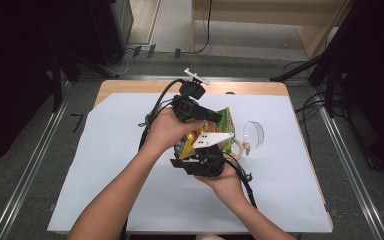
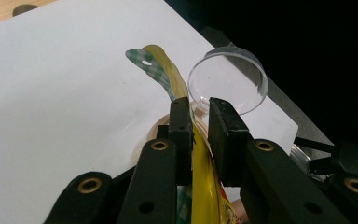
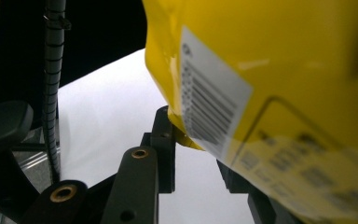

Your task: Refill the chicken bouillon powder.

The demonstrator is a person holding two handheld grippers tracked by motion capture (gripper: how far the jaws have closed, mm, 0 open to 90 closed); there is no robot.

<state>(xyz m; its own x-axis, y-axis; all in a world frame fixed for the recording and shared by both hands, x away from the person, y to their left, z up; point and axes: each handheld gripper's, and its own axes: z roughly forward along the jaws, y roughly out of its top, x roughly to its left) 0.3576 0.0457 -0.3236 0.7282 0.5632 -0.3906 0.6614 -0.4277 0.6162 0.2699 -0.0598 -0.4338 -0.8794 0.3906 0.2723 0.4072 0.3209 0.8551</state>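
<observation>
The left gripper [image 1: 206, 116] pinches the top edge of the yellow snack bag [image 1: 223, 125], held up over the white paper sheet [image 1: 105, 165]. The right gripper [image 1: 200, 159] squeezes its bottom corner. A clear cup [image 1: 253, 134] lies just to the right
</observation>
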